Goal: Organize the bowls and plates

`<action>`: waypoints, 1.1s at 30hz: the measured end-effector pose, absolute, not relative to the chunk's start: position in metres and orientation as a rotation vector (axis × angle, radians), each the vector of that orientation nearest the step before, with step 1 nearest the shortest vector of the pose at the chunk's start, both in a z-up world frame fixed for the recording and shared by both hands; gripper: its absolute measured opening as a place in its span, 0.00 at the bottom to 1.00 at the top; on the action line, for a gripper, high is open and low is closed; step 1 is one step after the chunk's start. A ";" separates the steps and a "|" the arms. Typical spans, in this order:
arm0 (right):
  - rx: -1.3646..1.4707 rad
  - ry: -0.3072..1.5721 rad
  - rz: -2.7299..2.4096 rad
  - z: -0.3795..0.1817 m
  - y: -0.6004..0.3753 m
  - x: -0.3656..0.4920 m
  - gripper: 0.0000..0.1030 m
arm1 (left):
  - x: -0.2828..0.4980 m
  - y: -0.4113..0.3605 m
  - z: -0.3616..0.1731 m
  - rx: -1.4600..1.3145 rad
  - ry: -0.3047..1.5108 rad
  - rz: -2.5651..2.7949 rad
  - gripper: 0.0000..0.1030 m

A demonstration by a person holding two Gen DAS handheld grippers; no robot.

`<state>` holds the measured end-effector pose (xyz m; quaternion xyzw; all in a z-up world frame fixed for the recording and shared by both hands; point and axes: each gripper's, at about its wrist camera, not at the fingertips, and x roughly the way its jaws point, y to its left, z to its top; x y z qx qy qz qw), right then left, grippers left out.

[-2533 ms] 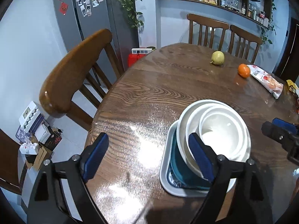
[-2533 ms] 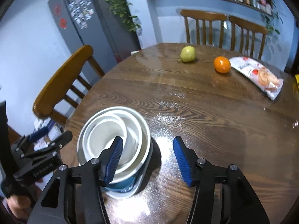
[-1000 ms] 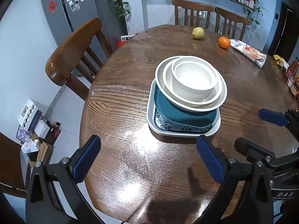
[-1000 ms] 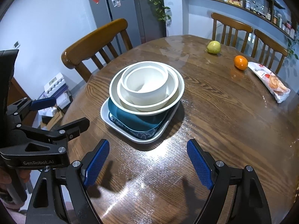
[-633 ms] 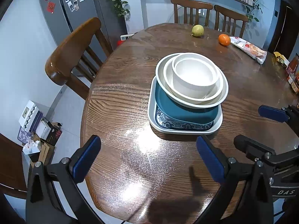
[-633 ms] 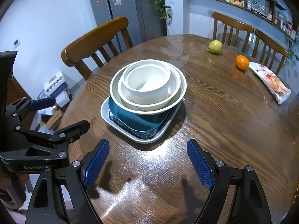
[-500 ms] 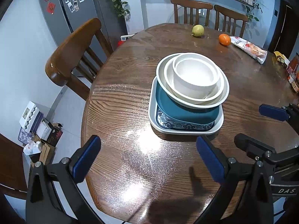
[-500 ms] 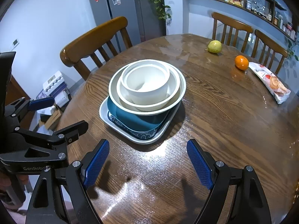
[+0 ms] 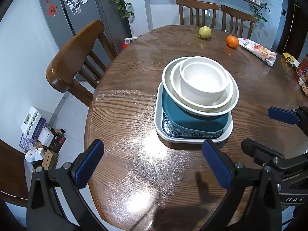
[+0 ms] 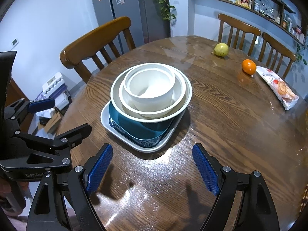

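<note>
A stack of dishes stands on the round wooden table (image 9: 125, 115). At the bottom is a white square plate (image 9: 228, 133), on it a teal plate with a blue patterned rim (image 9: 192, 122), then a wide white bowl (image 9: 233, 101), and a small white bowl (image 9: 204, 82) on top. The same stack shows in the right wrist view, with the small bowl (image 10: 152, 88) on top and the white square plate (image 10: 150, 148) below. My left gripper (image 9: 153, 162) is open and empty, near the table's front edge, short of the stack. My right gripper (image 10: 152, 165) is open and empty, also short of the stack.
A pear (image 9: 205, 32), an orange (image 9: 232, 41) and a snack bag (image 9: 258, 51) lie at the far side of the table. Wooden chairs stand at the left (image 9: 75, 55) and behind (image 9: 198, 11). Jars (image 9: 303, 73) stand at the right edge. Boxes (image 9: 44, 134) lie on the floor.
Both grippers have drawn back from the stack since 2.5 s ago and stand wide open. Over the last second they have barely moved.
</note>
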<state>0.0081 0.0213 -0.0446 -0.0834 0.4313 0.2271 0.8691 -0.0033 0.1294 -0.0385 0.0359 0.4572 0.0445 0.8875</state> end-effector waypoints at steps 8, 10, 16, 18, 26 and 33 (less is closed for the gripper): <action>-0.176 0.904 0.472 -0.044 0.022 0.011 0.83 | -0.002 0.129 -0.039 0.077 0.949 0.093 0.99; -0.178 0.905 0.473 -0.044 0.022 0.011 0.83 | -0.002 0.130 -0.039 0.078 0.949 0.092 0.99; -0.179 0.908 0.475 -0.045 0.023 0.013 0.83 | 0.001 0.132 -0.040 0.080 0.952 0.093 0.99; -0.180 0.909 0.476 -0.046 0.023 0.013 0.83 | 0.001 0.132 -0.040 0.081 0.953 0.094 0.99; -0.181 0.912 0.480 -0.047 0.025 0.015 0.83 | 0.002 0.134 -0.040 0.080 0.954 0.095 0.99; -0.186 0.913 0.484 -0.048 0.026 0.016 0.83 | 0.001 0.136 -0.041 0.078 0.955 0.097 0.99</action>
